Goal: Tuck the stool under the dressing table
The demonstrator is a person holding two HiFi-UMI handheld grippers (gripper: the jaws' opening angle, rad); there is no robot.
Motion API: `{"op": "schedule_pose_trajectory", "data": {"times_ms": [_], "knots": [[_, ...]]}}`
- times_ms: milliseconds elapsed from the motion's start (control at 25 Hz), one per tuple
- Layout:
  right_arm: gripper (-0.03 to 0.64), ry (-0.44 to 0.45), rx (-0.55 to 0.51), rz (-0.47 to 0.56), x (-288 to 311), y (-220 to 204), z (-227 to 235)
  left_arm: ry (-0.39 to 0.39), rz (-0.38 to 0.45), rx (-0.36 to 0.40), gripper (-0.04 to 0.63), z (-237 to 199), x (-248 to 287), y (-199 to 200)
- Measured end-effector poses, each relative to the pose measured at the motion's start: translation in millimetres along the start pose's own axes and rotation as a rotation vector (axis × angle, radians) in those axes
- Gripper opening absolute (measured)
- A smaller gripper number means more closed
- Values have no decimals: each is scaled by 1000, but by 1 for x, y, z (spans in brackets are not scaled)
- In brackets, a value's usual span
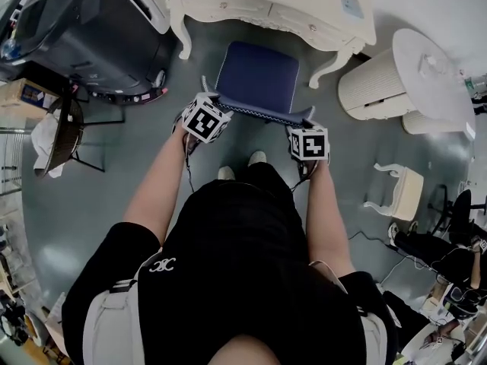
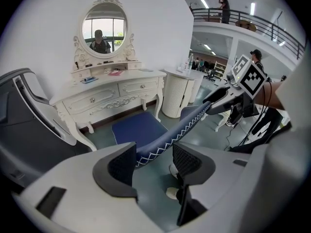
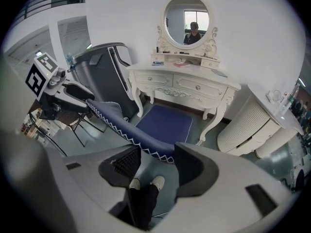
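Note:
The blue stool's seat stands half under the front of the white dressing table. Its low backrest, edged with white zigzag stitching, faces me. My left gripper is shut on the backrest's left end, and my right gripper on its right end. In the left gripper view the backrest runs from between the jaws of that gripper towards the other one. The right gripper view mirrors this, with the backrest ending between the pads of the right gripper. The table's oval mirror hangs above the drawers.
A dark reclining chair stands left of the table, and a black-framed chair is nearer me. A white ribbed round cabinet sits right of the table, with a small white stool on the floor beyond it. My feet are just behind the backrest.

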State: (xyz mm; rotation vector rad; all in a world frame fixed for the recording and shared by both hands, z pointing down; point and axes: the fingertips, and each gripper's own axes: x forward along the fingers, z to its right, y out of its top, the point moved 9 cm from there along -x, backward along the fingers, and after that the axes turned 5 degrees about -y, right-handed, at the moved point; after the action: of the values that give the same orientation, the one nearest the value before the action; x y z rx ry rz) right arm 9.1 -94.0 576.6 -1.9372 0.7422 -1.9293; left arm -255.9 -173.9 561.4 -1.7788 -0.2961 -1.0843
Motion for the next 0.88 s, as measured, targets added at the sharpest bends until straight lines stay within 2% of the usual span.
{"op": "schedule_pose_trajectory", "data": {"times_ms": [320,880], "knots": [[221,-10,9,13,11,15,16,-7,-13,-13,229,-9,9,16],[221,-24,8,3,58,84,51,-20,-44,-11,229,-69,48,76]]}}
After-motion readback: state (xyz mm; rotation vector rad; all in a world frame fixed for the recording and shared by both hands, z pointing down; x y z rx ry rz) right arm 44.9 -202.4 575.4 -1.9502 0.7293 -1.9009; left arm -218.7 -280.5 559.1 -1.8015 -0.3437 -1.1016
